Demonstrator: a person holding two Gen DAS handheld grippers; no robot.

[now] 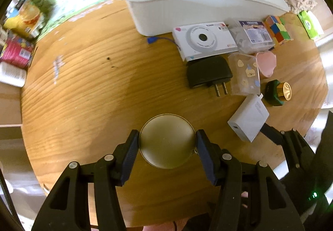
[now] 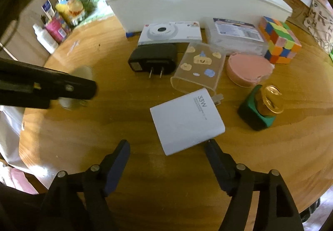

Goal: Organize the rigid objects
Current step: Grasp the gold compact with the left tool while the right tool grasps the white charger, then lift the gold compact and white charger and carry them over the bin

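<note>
Gripping a round tin (image 1: 167, 141), left tongs (image 1: 167, 144); right tongs (image 2: 168, 148) apart beside white charger (image 2: 186, 121).

Bench (image 2: 87, 133): warm brown wood, darker grain streaks. Bin (image 2: 187, 2): plain white. Camera (image 2: 170, 32): white, grey lens ring, dark lens centre. Plug adapter (image 2: 153, 58): black. Charger (image 2: 185, 122): white, grey print. Clear case (image 2: 199, 68): transparent, patterned with cream and blue stickers. Round dish (image 2: 247, 69): pink. Cube puzzle (image 2: 278, 40): squares of orange, green, blue, pink, yellow. Small holder (image 2: 252, 112): dark green, gold cylinder (image 2: 271, 99) on top. Round tin (image 1: 167, 141): dull grey-green face, thin gold rim. Left gripper (image 1: 167, 143): black frame, dark blue pads. Right gripper (image 2: 167, 147): coloured likewise.
</note>
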